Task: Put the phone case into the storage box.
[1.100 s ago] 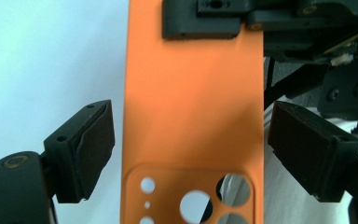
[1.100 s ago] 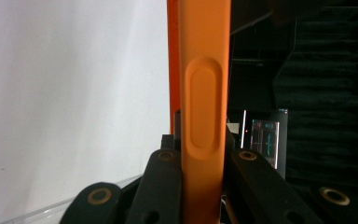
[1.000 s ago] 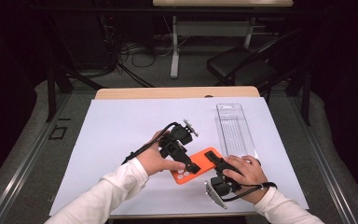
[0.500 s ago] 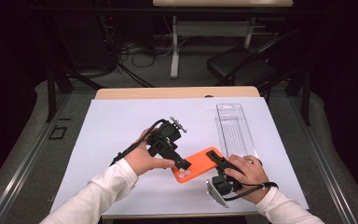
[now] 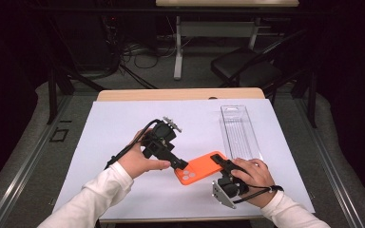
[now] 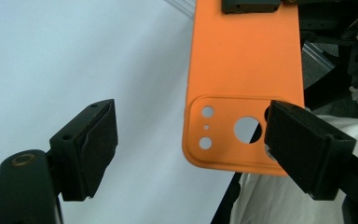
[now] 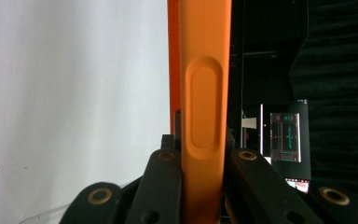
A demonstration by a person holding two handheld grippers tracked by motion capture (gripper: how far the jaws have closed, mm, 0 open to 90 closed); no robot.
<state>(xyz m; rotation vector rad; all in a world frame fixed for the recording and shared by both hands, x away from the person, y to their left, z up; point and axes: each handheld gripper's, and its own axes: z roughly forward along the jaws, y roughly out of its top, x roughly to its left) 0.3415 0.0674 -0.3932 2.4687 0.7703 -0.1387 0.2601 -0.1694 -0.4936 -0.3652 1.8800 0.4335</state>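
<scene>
The right gripper [image 5: 226, 167] is clamping the orange phone case [image 5: 203, 167] by its near end, fingers pressing flat on both faces, holding it just above the white table [image 5: 100, 123]. The left gripper [image 6: 191, 144] is standing wide at the camera-cutout end, one of its fingers [image 6: 307, 149] overlapping a corner. Closing off-centre there is likely twisting the soft case out of the right grip. Farther off, a clear tray [image 5: 240, 130] is lying empty.

Right gripper [image 5: 224, 165] clamped on the orange phone case's [image 5: 202, 167] near edge, left gripper [image 5: 180, 165] jaws spread wide at its camera end, forearms converging
</scene>
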